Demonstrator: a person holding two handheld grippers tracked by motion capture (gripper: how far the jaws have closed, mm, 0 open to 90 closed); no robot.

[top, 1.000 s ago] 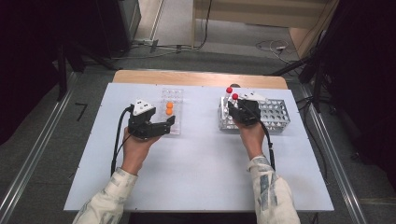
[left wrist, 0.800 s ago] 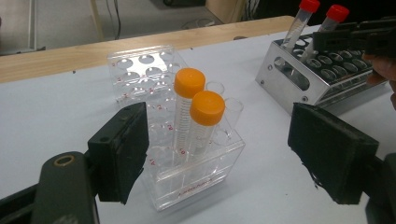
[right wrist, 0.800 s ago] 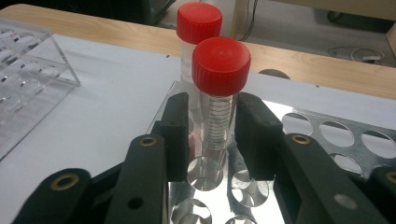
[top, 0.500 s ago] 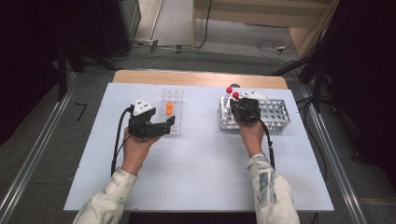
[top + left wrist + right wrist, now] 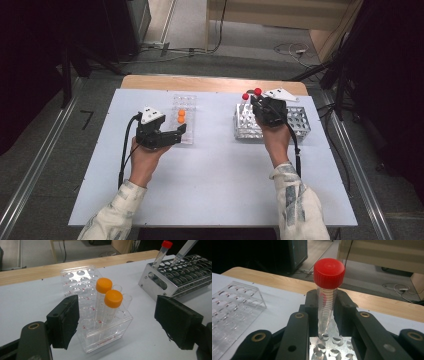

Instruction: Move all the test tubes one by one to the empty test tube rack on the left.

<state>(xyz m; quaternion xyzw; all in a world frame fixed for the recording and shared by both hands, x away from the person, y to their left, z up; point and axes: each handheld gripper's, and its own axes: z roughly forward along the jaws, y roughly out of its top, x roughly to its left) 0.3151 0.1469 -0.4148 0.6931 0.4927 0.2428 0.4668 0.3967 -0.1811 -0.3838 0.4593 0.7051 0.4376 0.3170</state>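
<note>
A clear plastic rack (image 5: pixel 183 131) holds two orange-capped tubes (image 5: pixel 181 116) upright. My left gripper (image 5: pixel 178 134) is open at the rack's near end. In the left gripper view its jaws stand wide on either side of the clear rack (image 5: pixel 105 336) and the orange-capped tubes (image 5: pixel 110 302). My right gripper (image 5: pixel 256 101) is shut on a red-capped tube (image 5: pixel 257 92) over the left part of a metal rack (image 5: pixel 295 122). In the right gripper view the red-capped tube (image 5: pixel 328 285) stands upright between the jaws, its tip just above the rack's holes (image 5: pixel 329 347). A second red-capped tube (image 5: pixel 245 96) stands in the metal rack.
The racks stand on a white table top (image 5: pixel 215 175) with a wooden strip (image 5: pixel 210 83) along its far edge. The near half of the table holds my two forearms. Cables lie on the floor beyond.
The red cap of the held tube has shifted slightly up and away with my right gripper. The left gripper has stayed in place.
</note>
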